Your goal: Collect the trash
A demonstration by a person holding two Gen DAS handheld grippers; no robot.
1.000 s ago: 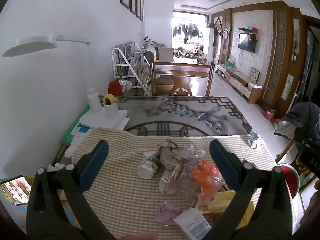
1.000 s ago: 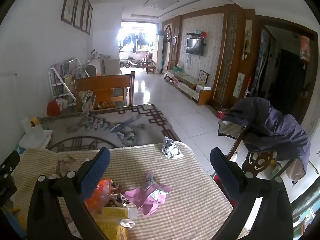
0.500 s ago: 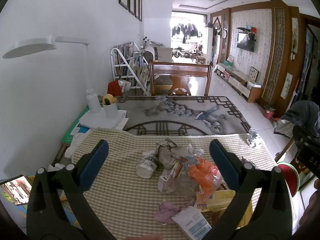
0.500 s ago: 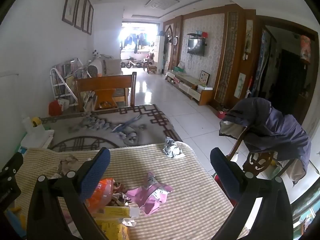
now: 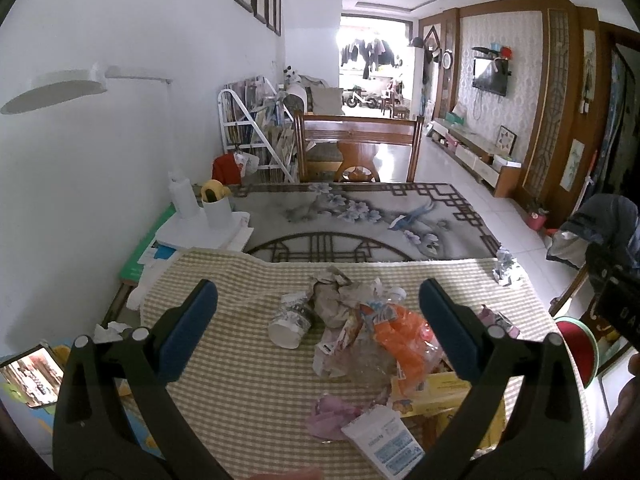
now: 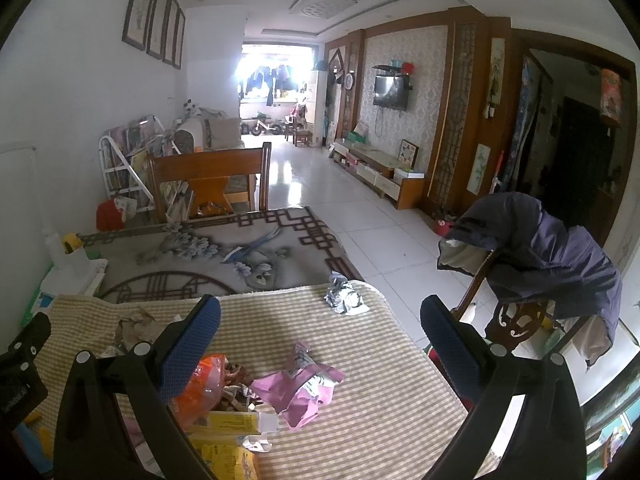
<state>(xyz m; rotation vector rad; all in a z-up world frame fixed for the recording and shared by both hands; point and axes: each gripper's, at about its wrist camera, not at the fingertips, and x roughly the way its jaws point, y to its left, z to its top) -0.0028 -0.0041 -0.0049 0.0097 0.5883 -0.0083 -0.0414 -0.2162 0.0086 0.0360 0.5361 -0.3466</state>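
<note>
A heap of trash lies on a checked cloth (image 5: pixel 224 364): a paper cup (image 5: pixel 291 320), crumpled paper (image 5: pixel 332 296), an orange wrapper (image 5: pixel 404 336), a yellow box (image 5: pixel 436 394), a white packet (image 5: pixel 382 442). My left gripper (image 5: pixel 318 328) is open and empty, held above the heap. My right gripper (image 6: pixel 320 344) is open and empty, above a pink wrapper (image 6: pixel 302 386). A crumpled silver wrapper (image 6: pixel 344 299) lies at the cloth's far right corner; it also shows in the left wrist view (image 5: pixel 506 266).
A red bin (image 5: pixel 580 350) stands right of the table by a chair with a dark jacket (image 6: pixel 552 256). A white lamp base with cups (image 5: pixel 204 224) sits at the far left. A wooden chair (image 5: pixel 356 148) stands beyond the patterned table top (image 5: pixel 360 216).
Both grippers have drifted slightly back and up; the trash heap sits a little lower in view. Nothing was picked up.
</note>
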